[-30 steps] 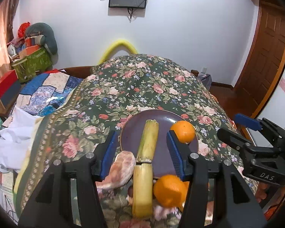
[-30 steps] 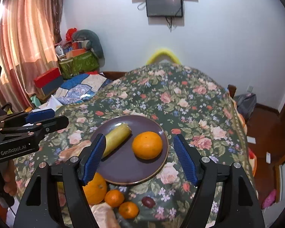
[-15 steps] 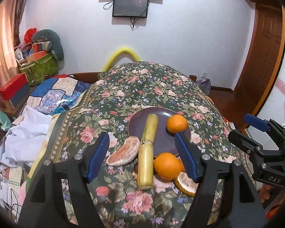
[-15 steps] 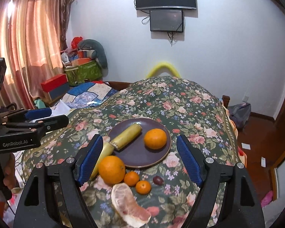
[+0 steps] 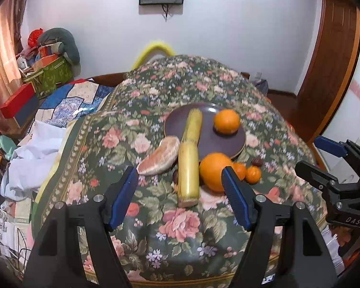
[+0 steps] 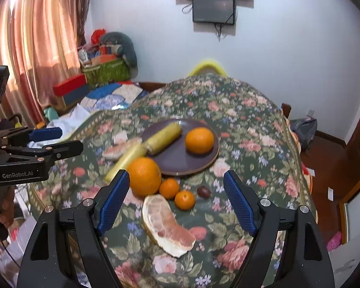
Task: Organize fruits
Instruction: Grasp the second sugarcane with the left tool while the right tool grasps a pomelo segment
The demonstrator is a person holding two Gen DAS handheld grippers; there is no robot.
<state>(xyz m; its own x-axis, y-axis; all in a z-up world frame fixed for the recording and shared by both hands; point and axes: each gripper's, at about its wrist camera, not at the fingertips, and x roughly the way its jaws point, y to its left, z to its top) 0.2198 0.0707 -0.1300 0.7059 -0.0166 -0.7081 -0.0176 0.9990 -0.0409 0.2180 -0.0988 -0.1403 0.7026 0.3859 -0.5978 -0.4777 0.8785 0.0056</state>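
A dark purple plate (image 5: 222, 141) (image 6: 180, 160) on the floral table holds a yellow-green stalk piece (image 5: 193, 124) (image 6: 164, 135) and an orange (image 5: 226, 121) (image 6: 199, 140). A second stalk piece (image 5: 188, 172) (image 6: 126, 159), a big orange (image 5: 212, 171) (image 6: 144, 176), two small oranges (image 6: 169, 188) (image 6: 184, 200), a dark round fruit (image 6: 204, 191) and two pomelo wedges (image 5: 159, 159) (image 6: 168, 225) lie on the cloth beside the plate. My left gripper (image 5: 180, 196) is open and empty, short of the fruits. My right gripper (image 6: 175, 202) is open and empty above the near wedge.
The round table has a floral cloth (image 5: 180, 228). A bed with blue quilt and white sheets (image 5: 60, 110) lies left, with boxes and a green basket (image 5: 50, 72) beyond. A wooden door frame (image 5: 333, 72) stands right. A screen (image 6: 213, 9) hangs on the wall.
Both grippers have pulled back from the plate, so more of the table and the loose fruits show. The left gripper's jaws have opened wider. No fruit has moved.
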